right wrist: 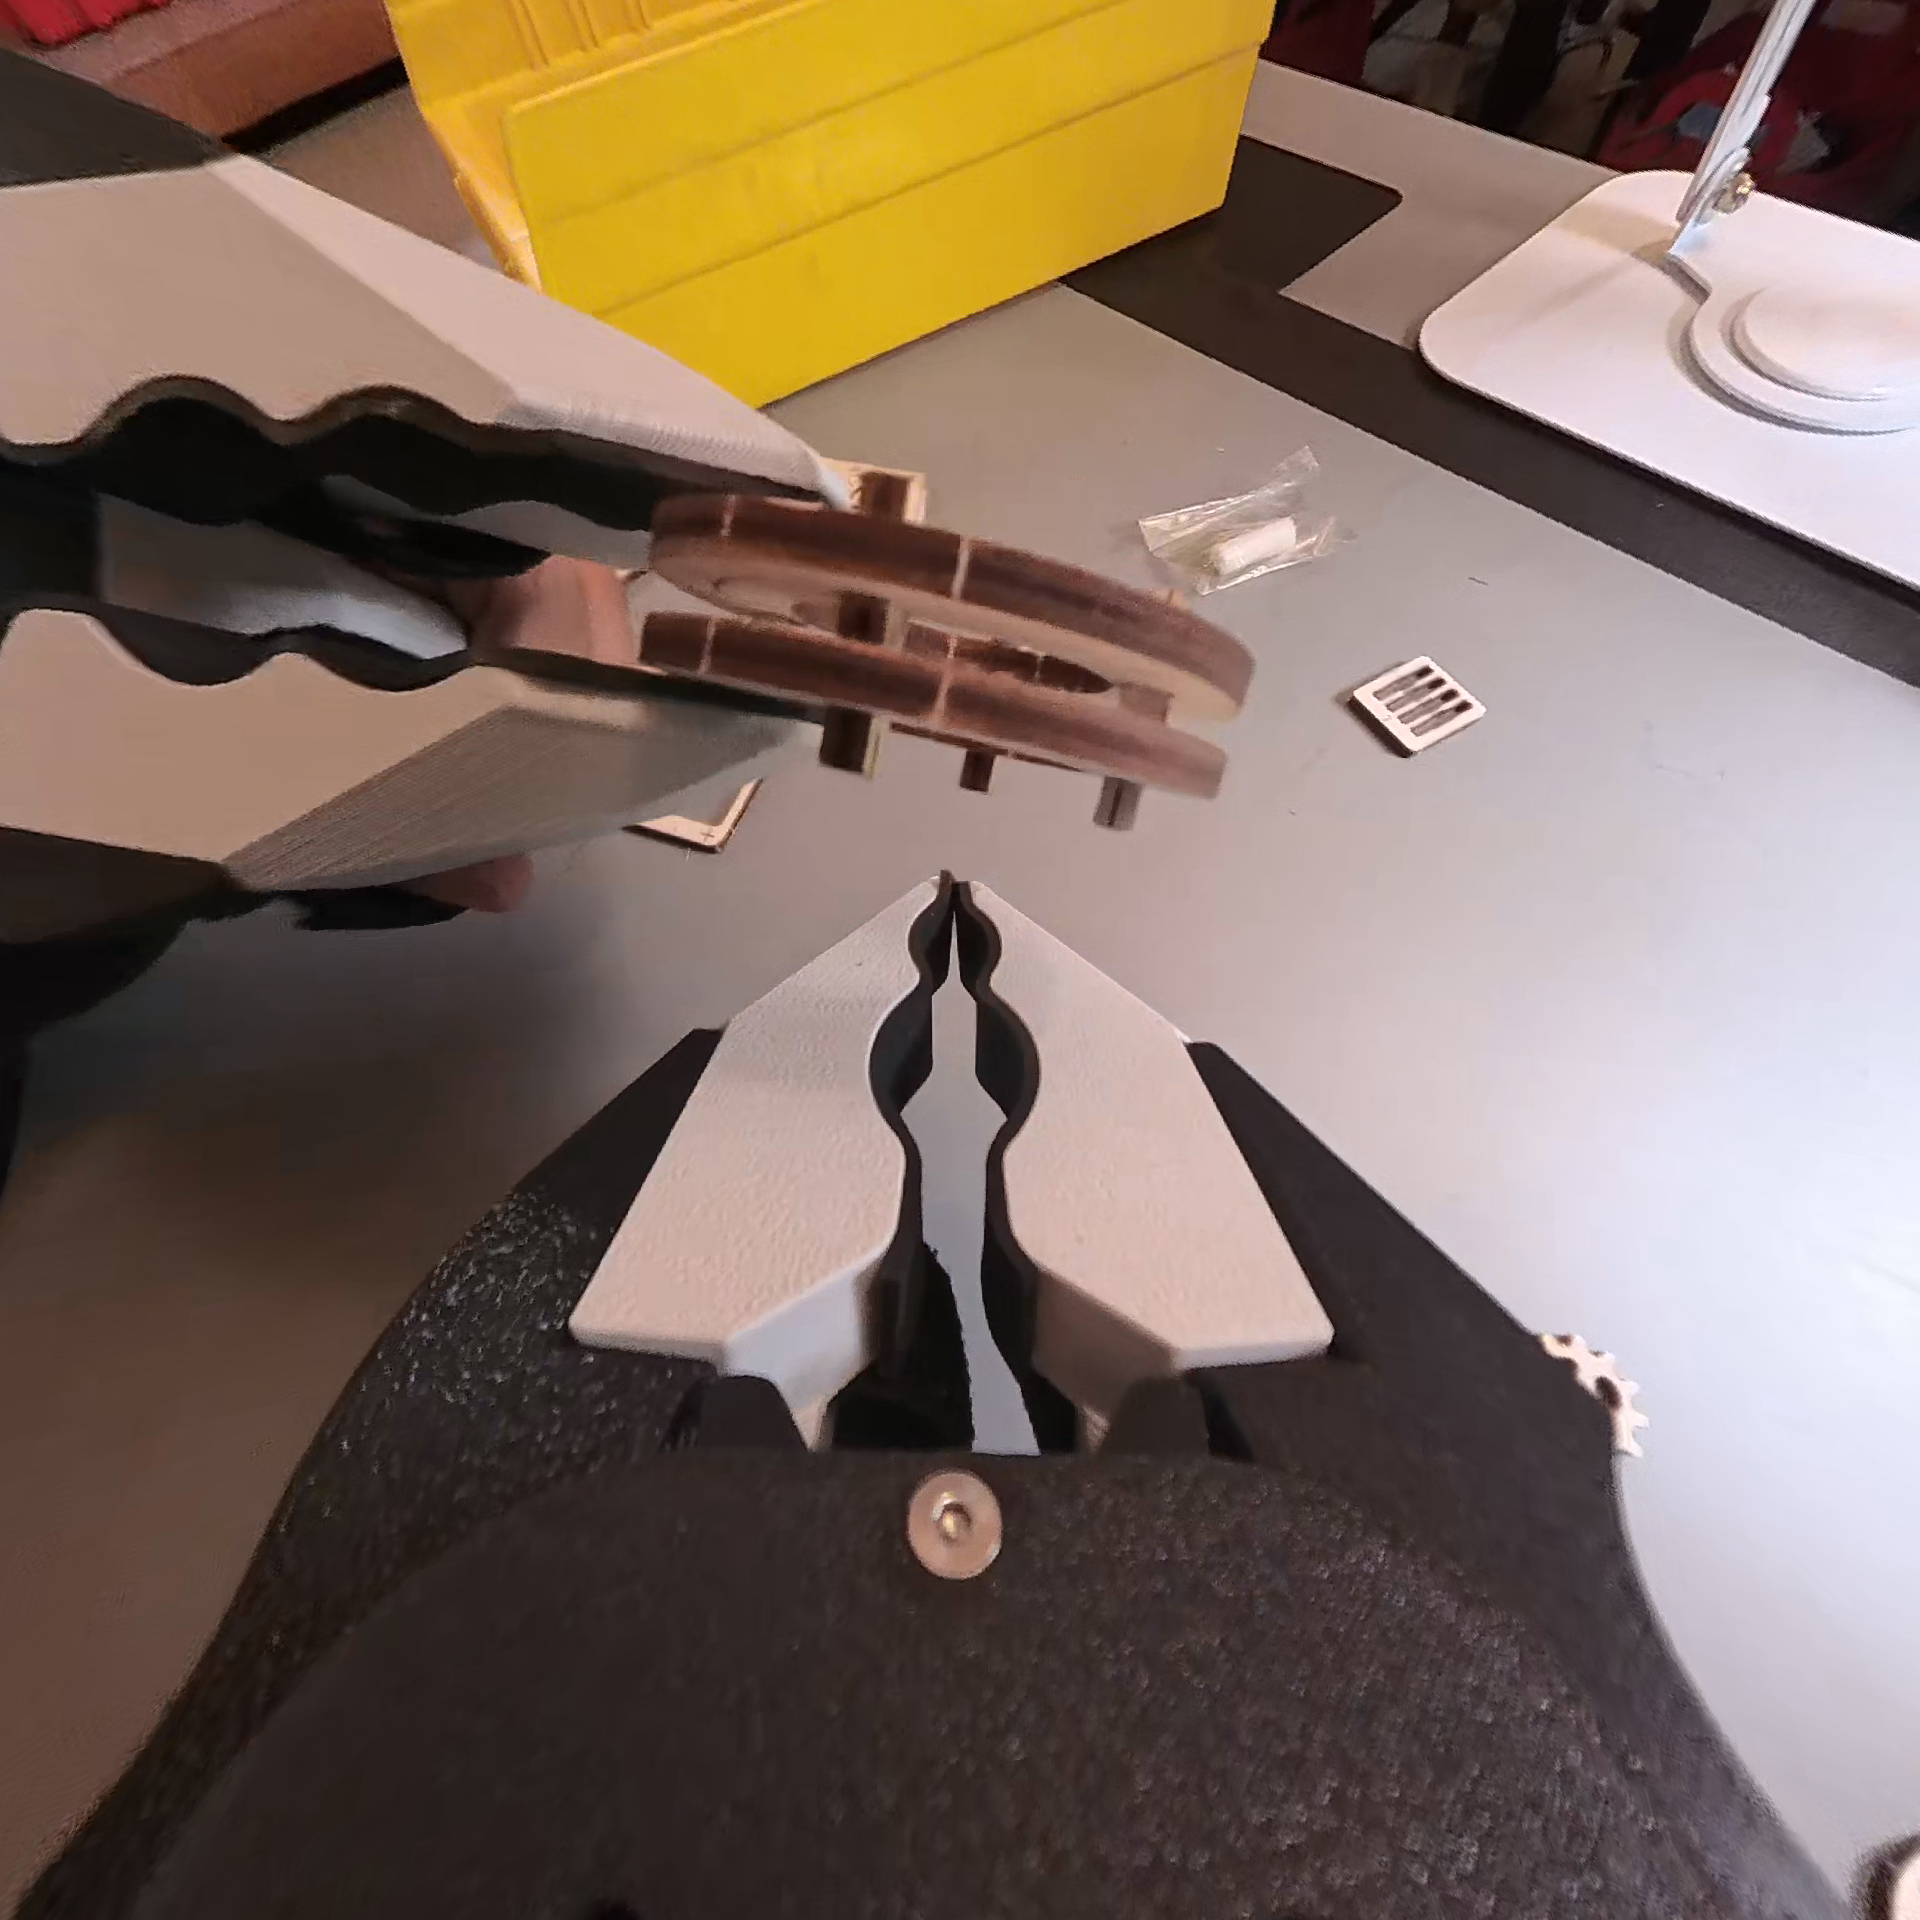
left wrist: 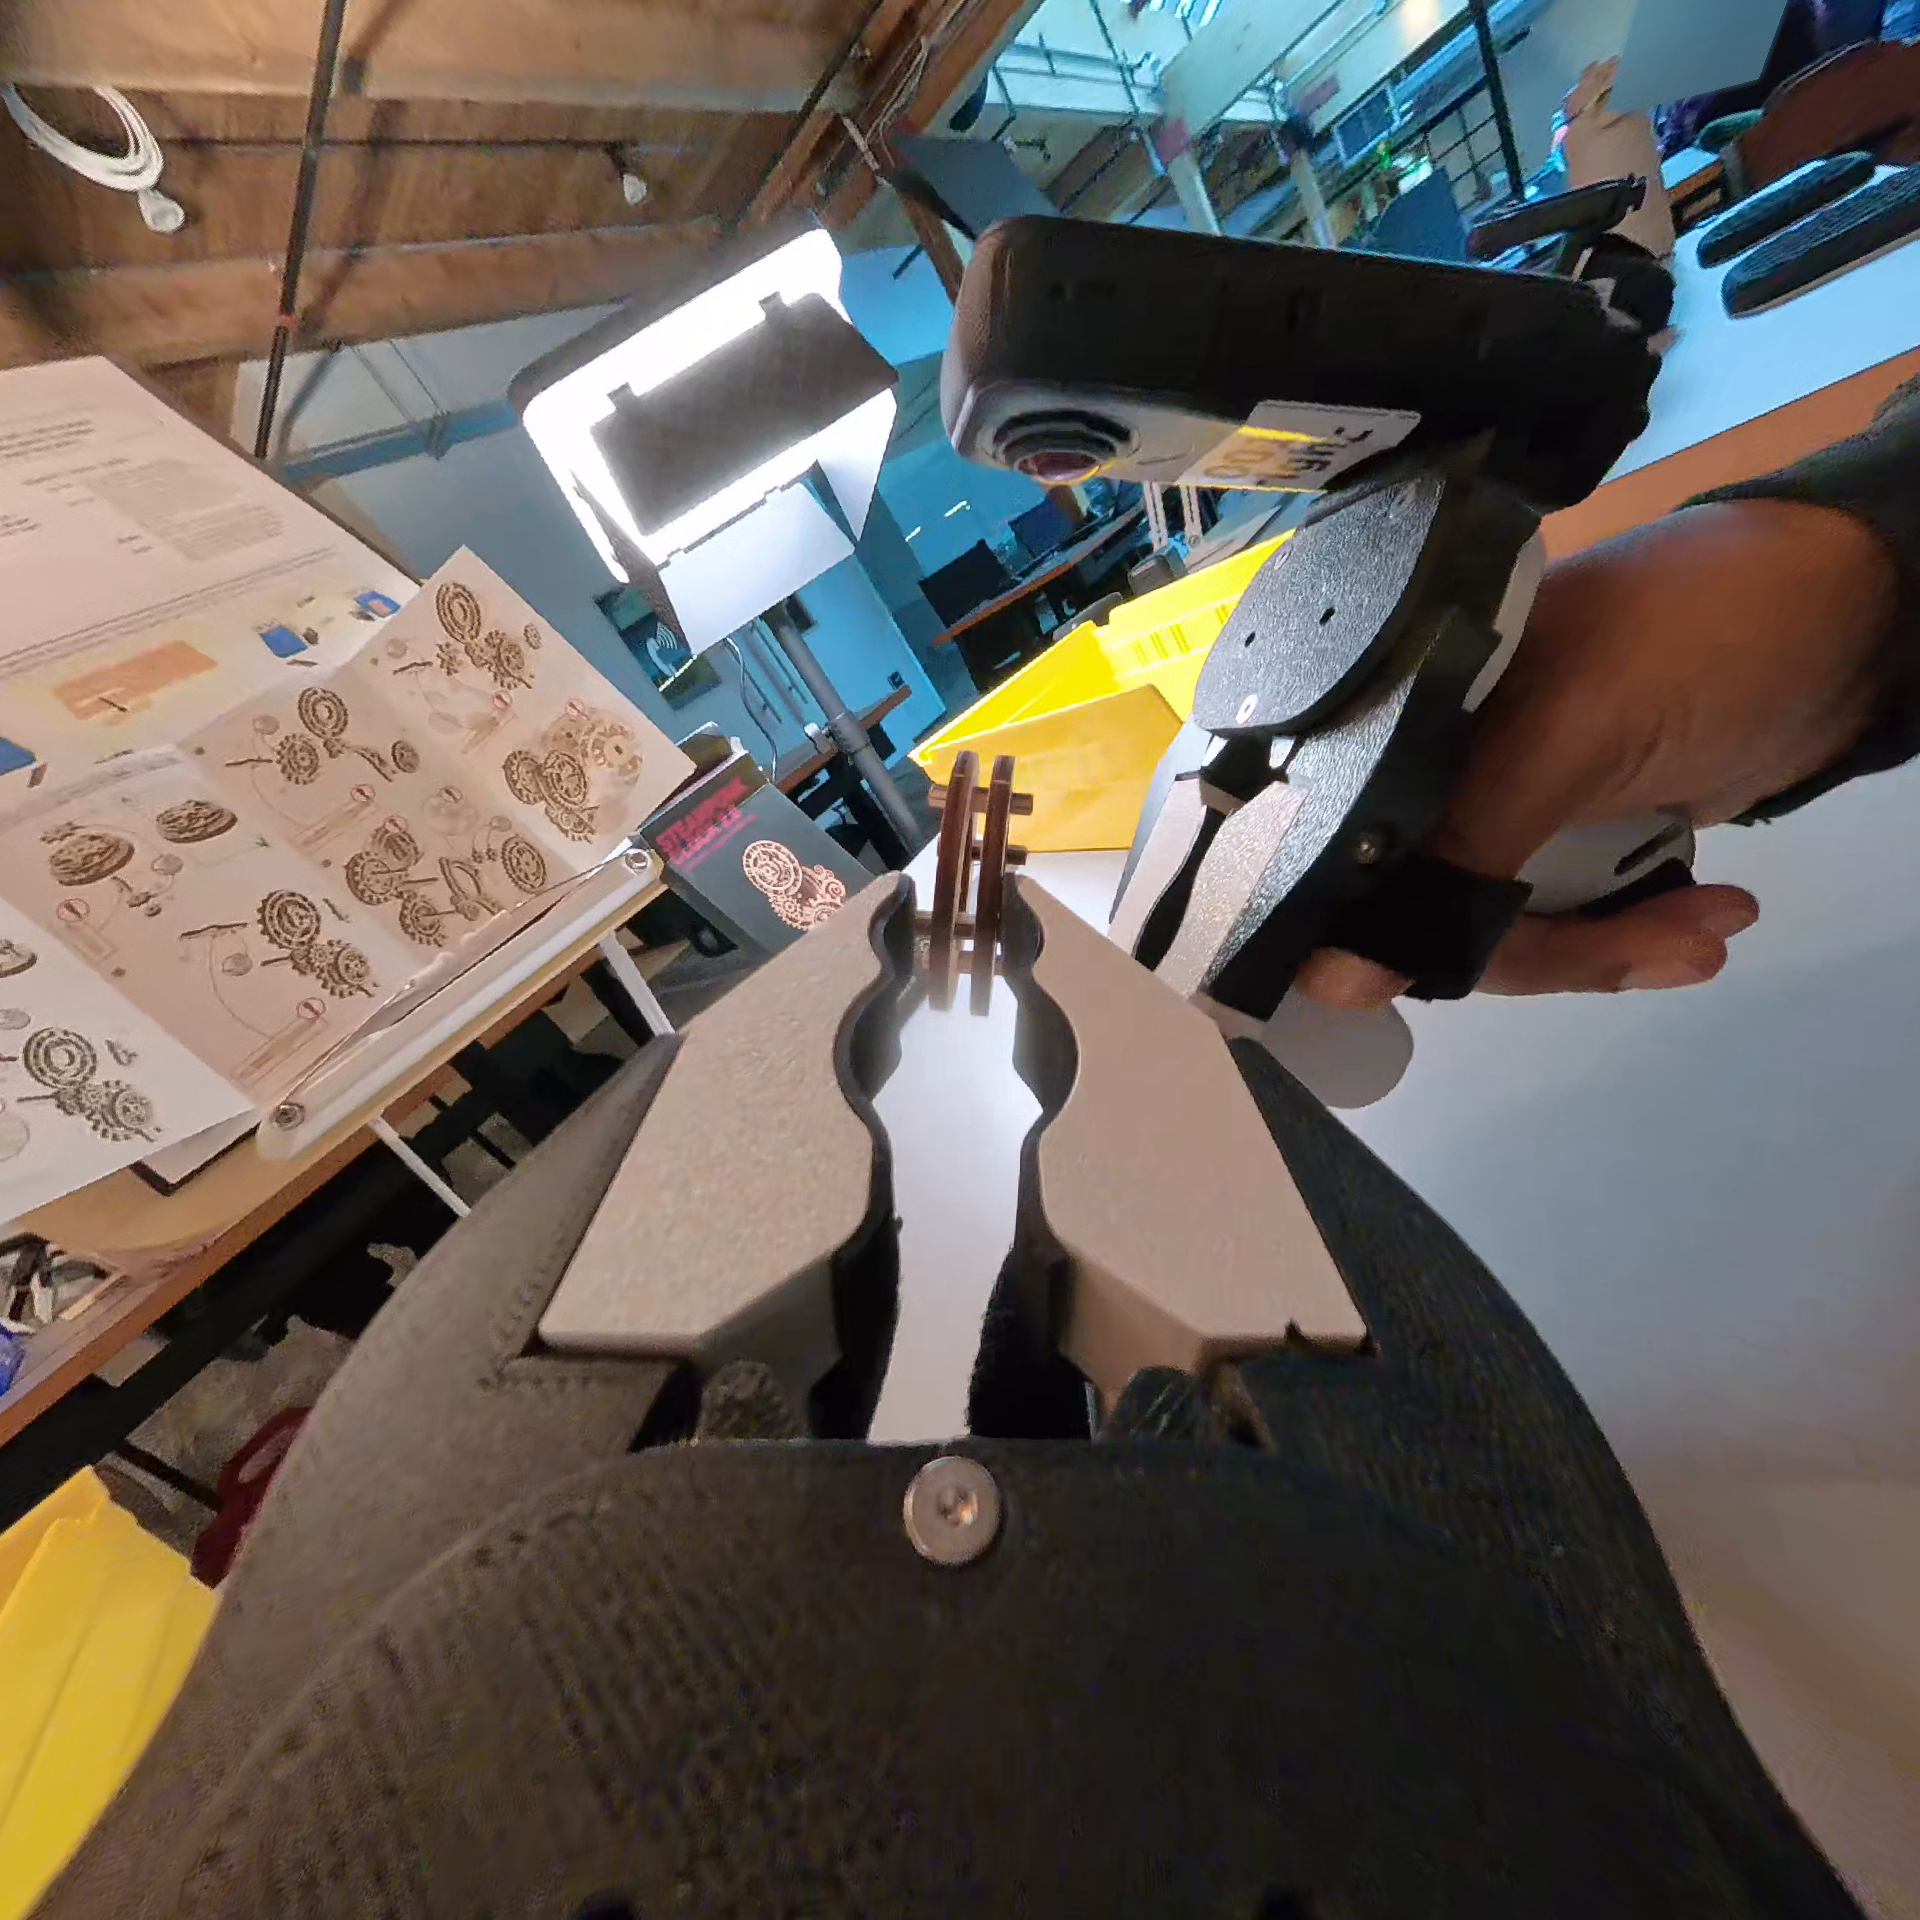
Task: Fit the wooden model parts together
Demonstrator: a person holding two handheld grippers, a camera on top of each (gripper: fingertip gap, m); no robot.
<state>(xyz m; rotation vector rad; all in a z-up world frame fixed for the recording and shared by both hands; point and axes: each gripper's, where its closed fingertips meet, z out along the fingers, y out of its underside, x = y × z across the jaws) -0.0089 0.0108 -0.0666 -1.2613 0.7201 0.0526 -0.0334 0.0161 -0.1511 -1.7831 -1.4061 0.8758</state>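
Left wrist view, centre of frame: wooden disc assembly (left wrist: 971,883), two round plates joined by short pegs, pinched edge-on at the very tips of the left gripper (left wrist: 961,940), fingers (left wrist: 769,1101) clamped on the plates' faces. Held up off the desk (left wrist: 1558,1247), probably so the pegs and the slot between the plates stay reachable from the free side. Same assembly in the right wrist view, left of centre (right wrist: 935,644), lying flat, peg ends poking out below, most of the rim clear of the left gripper (right wrist: 727,613) that reaches in from the left edge.

Right gripper (right wrist: 948,894), lower centre of its own view, just below the assembly and apart from it, fingers (right wrist: 800,1132) together at the tips with nothing visible between them. Seen from the other side at upper right of the left wrist view (left wrist: 1195,894), carried by a hand (left wrist: 1662,748). Likely poised as a blunt tool to press or steady a peg, though the aim cannot be told for sure.

Farther out on the desk: small slotted wooden piece (right wrist: 1418,704) right of centre, clear plastic packet (right wrist: 1242,525) above it, toothed wooden gear (right wrist: 1605,1392) at the lower right, half hidden. Yellow bin (right wrist: 831,156) along the top. Instruction sheets (left wrist: 312,748) propped at the left for reference.
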